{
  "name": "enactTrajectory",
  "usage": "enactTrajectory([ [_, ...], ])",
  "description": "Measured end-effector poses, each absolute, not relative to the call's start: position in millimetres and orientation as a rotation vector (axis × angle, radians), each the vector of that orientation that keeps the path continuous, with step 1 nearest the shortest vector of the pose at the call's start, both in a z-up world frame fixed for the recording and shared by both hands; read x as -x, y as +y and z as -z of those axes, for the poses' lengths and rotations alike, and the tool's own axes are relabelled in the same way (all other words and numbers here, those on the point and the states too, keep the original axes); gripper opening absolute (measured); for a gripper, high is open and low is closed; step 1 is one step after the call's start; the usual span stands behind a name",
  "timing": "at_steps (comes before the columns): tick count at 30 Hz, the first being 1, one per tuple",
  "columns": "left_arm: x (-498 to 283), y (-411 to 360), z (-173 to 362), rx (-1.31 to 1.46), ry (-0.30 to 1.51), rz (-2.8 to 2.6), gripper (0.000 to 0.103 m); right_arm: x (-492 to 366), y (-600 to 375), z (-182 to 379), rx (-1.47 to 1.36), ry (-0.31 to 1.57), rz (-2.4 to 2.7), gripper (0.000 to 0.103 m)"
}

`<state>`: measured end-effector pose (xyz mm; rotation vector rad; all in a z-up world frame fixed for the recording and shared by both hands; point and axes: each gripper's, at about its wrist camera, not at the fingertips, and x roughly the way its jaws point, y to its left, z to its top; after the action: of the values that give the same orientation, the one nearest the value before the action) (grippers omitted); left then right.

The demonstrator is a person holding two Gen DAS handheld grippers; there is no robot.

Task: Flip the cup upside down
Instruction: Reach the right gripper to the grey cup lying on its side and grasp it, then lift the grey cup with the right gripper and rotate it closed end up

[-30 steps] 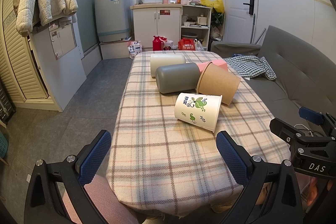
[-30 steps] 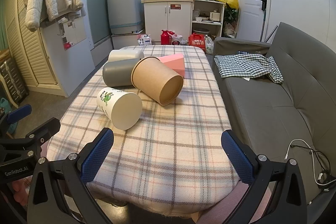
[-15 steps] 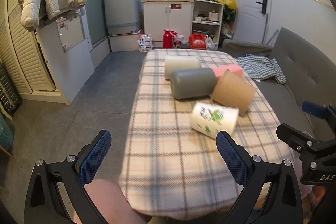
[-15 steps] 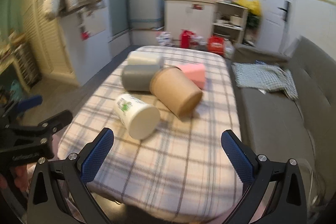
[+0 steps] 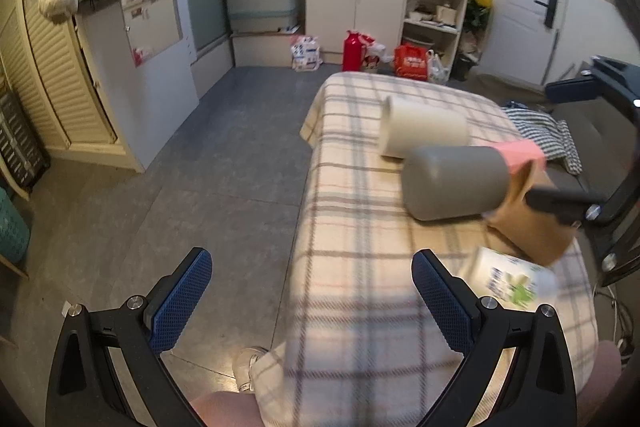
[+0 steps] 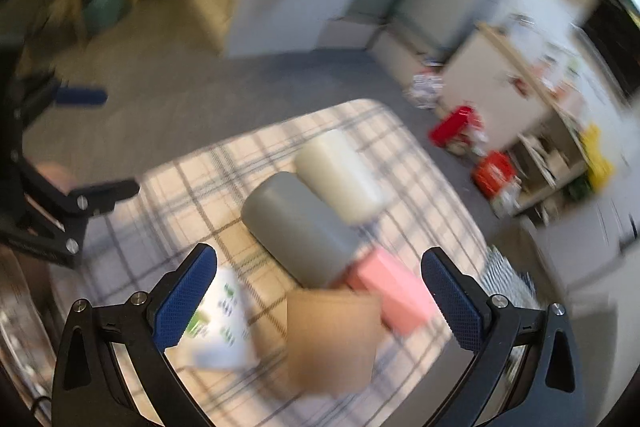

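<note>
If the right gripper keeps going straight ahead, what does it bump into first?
Probably the brown paper cup, lying on its side between the open right gripper fingers. The picture is blurred, so depth is uncertain.

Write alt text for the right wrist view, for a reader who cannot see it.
The open right gripper hangs over a brown paper cup lying on a plaid tablecloth. A printed white cup, a grey cup, a cream cup and a pink box lie around it. The picture is motion-blurred.
</note>
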<state>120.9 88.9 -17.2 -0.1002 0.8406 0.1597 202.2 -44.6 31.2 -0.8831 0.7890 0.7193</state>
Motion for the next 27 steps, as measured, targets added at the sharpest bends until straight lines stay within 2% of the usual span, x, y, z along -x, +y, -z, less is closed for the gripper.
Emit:
enactTrajectory([
  [3, -133.5, 98.7, 26.4, 0.123, 0.866, -0.168, 0.103, -216.5, -24.9, -3.0, 1.029, 0.835, -0.785, 0.098],
  [8, -141.4, 111.7, 39.8, 0.158, 0.902, -0.177, 0.103, -230.5, -4.9, 34.7, 1.174, 0.889, -0.848, 0.095],
  [10, -140.9, 115.1, 43.5, 0.169, 0.911, -0.179, 0.103, -230.2, 0.6, 49.6, 1.232, 0.897, -0.858, 0.089],
  [12, -139.4, 116.9, 45.8, 0.170, 0.918, -0.180, 0.103, -229.6, 3.0, 58.6, 1.266, 0.909, -0.882, 0.088],
  [21, -138.1, 117.2, 47.7, 0.173, 0.931, -0.175, 0.103, -242.8, 8.2, 58.4, 1.205, 0.967, -0.864, 0.082],
  [27, -136.8, 113.2, 38.7, 0.174, 0.892, -0.176, 0.103, -237.2, 9.6, 33.1, 1.081, 0.940, -0.847, 0.078],
])
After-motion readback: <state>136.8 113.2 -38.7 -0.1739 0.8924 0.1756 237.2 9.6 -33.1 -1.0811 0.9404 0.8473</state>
